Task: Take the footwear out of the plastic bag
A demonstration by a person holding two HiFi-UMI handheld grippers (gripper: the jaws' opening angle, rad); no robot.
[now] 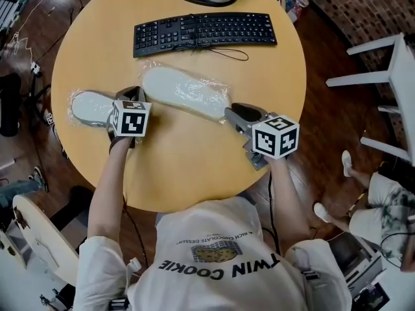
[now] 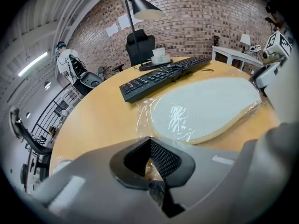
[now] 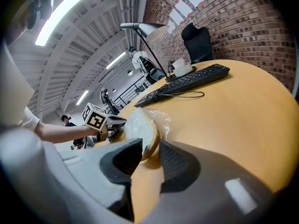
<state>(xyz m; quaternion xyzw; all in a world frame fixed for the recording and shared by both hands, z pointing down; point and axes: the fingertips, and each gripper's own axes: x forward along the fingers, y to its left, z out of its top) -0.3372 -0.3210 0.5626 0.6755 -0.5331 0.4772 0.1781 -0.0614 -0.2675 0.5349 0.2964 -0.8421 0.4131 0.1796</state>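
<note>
left gripper (image 2: 150, 162): at the table's 9 o'clock side. Jaws are nearly together and look pinched on a thin fold of plastic bag (image 2: 145, 113) film. That's my read; the film is hard to see there.
right gripper (image 3: 150, 154): jaws are wide apart with the near end of the slipper (image 1: 185, 92) between the pads, not squeezed. It holds nothing.
slipper: flat at the centre of the table (image 1: 194, 167), long axis running 10 to 4 o'clock, fully inside the bag. The 4 o'clock end is the one in your right jaws.
bag: clear film, wrinkled round both ends. I can't tell which end is the mouth.
nearby: second slipper (image 1: 91, 107), also bagged, at 9 o'clock just beyond your left gripper. keyboard (image 1: 204, 31) at 12 o'clock, near the slipper's far edge.
stage: looks like setup for the pull; nothing is out yet.
risk 1: film covers the end in your right jaws. Close there and you likely clamp bag plus slipper, so the whole package drags instead of separating.
risk 2: the left pinch is on thin, slick film. Pull hard toward 4 o'clock and it can slip or tear, and you lose your anchor.
risk 3: if the mouth is at 10 o'clock, pulling from 4 o'clock only stretches the film.
risk 4: a sliding package heads for the table edge at 4 to 5 o'clock.
risk 5: your left gripper sits close to the second slipper's bag, so a regrip could grab the wrong film.
</note>
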